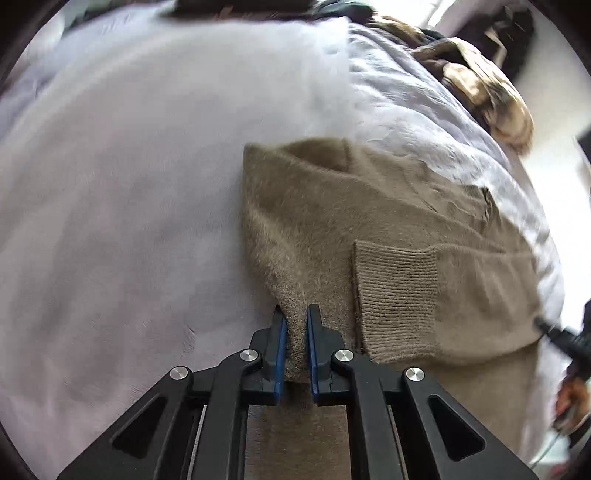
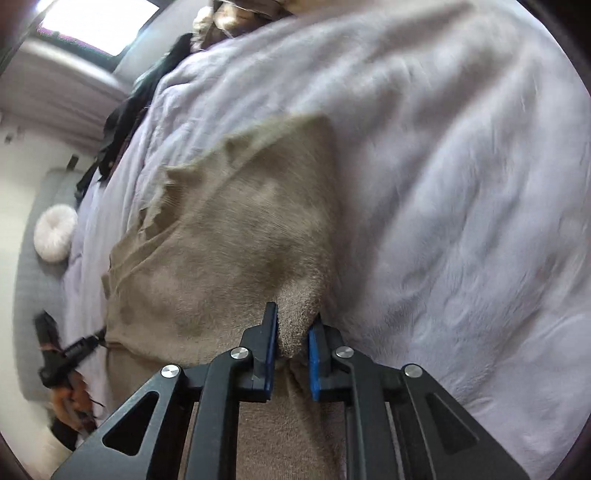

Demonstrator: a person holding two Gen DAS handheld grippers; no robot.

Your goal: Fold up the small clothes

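Note:
A small tan knit sweater (image 1: 332, 206) lies on a pale lilac bed cover (image 1: 129, 184). Its ribbed cuff (image 1: 397, 295) is folded across the body. My left gripper (image 1: 295, 314) is shut on a bunched edge of the sweater at its left side. In the right wrist view the same sweater (image 2: 229, 229) lies on the cover (image 2: 461, 184), and my right gripper (image 2: 293, 314) is shut on its right edge. Each gripper shows at the far side of the other's view, the right one (image 1: 561, 336) and the left one (image 2: 74, 350), both blurred.
A heap of brown and dark clothes (image 1: 480, 85) lies at the far edge of the bed. A grey couch with a round white cushion (image 2: 55, 232) stands beyond the bed. A window (image 2: 99, 26) is at the upper left.

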